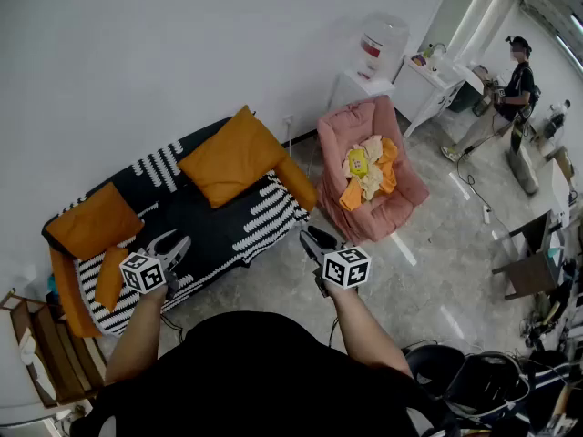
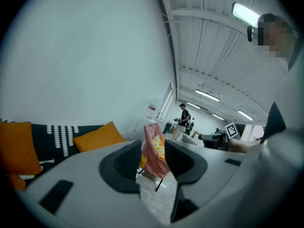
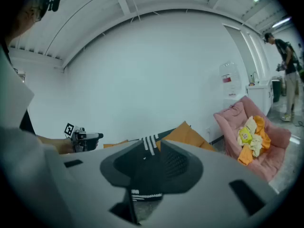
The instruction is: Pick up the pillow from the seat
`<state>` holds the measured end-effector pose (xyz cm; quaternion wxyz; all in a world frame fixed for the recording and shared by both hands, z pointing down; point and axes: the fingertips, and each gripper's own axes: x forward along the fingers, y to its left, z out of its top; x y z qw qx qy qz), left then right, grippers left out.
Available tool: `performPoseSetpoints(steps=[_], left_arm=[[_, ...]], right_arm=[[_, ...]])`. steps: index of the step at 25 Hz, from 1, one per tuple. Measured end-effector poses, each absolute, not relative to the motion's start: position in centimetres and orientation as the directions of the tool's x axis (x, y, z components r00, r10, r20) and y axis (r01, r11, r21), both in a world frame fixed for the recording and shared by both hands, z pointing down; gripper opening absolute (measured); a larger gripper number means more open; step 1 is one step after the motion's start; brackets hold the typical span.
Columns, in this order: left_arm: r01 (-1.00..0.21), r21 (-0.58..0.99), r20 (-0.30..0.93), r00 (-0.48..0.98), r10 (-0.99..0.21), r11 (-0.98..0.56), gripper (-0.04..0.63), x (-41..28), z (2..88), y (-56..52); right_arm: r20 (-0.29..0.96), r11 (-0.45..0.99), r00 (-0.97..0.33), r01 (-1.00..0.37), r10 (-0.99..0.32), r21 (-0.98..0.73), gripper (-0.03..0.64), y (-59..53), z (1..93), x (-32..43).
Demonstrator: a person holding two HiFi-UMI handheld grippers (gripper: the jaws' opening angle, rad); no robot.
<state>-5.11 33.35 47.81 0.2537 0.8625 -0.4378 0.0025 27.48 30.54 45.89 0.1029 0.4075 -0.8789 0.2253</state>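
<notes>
**Both grippers empty, pillow not yet reached**

Closest to me, the left gripper (image 1: 176, 242) hovers near the front of the sofa (image 1: 228, 235), its jaws a little apart with nothing between them. The right gripper (image 1: 308, 237), out over the floor, is all but closed and just as empty. The orange pillow (image 1: 233, 157) lies on the striped seat, propped against the backrest and well clear of both tools — a second orange cushion (image 1: 94, 221) sits toward the sofa's left end. I judge the pillow light, soft and floppy, with a fabric cover that shouldn't slip. A corner or seam edge looks the best hold — pinching the plump middle would likely only squash the filling.
</notes>
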Motion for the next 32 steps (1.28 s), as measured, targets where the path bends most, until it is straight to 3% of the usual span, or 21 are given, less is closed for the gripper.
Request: performPoseSetpoints(steps=[12,32], left_arm=[[-0.764,0.445,0.201,0.594,-0.779,-0.468,0.160,-6.4,47.4,33.4],[-0.739,0.479,0.231,0.627,-0.744,-0.474,0.160,-6.7,49.8,28.5]], right_arm=[[0.330,0.567,-0.659,-0.751,-0.676,-0.339,0.095,30.2,45.1,26.9],[0.374,0.520,-0.626,-0.779,-0.685,-0.351,0.087,26.1,47.5,26.1]])
